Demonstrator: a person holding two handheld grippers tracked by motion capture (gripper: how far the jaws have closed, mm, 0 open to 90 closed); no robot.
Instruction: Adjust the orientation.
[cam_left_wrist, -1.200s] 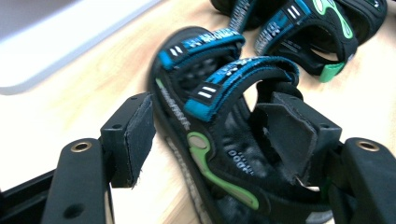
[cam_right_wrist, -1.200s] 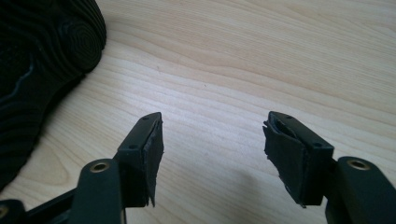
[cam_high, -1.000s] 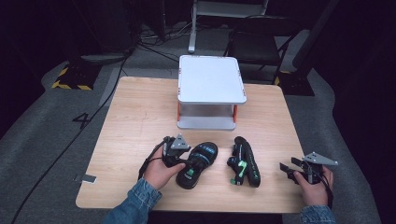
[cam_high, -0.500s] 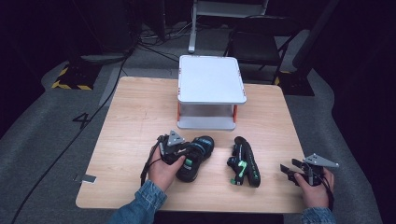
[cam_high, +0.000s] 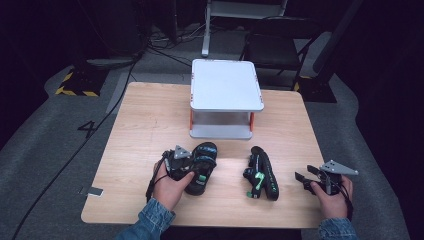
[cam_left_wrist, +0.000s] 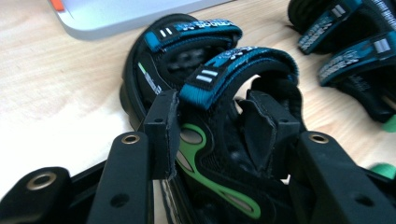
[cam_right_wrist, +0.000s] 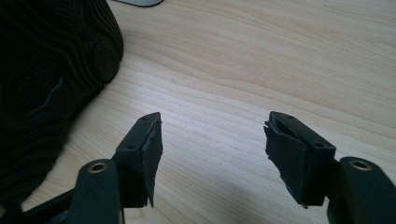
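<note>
Left gripper (cam_high: 192, 167) sits at the left sandal (cam_high: 201, 167), near the front edge of the table (cam_high: 150, 115). In the left gripper view its fingers (cam_left_wrist: 161, 126) straddle the rear blue strap (cam_left_wrist: 233, 67): one pad outside the strap's side, the other inside over the green footbed. The fingers have just been opening, so the strap is between them but I can't see either pad pressing on it, which reads as a regrip rather than a hold (the strap arch is the obvious handle, stiff enough to lift the whole shoe). That sandal lies sole down, toe pointing towards the white two-tier rack (cam_high: 225, 90), which looks like where the shoes are headed; nothing sits on its top yet, and its lower shelf is too shadowed to tell. The second sandal (cam_high: 262, 172) lies on its side just to the right, well apart from the first, so one hand can work without knocking the other. Right gripper (cam_high: 307, 180) is parked low at the table's right edge, fingers (cam_right_wrist: 144, 140) apart with only bare wood between them, the second sandal's ribbed sole (cam_right_wrist: 46, 74) off to one side. It looks like it's waiting its turn.
</note>
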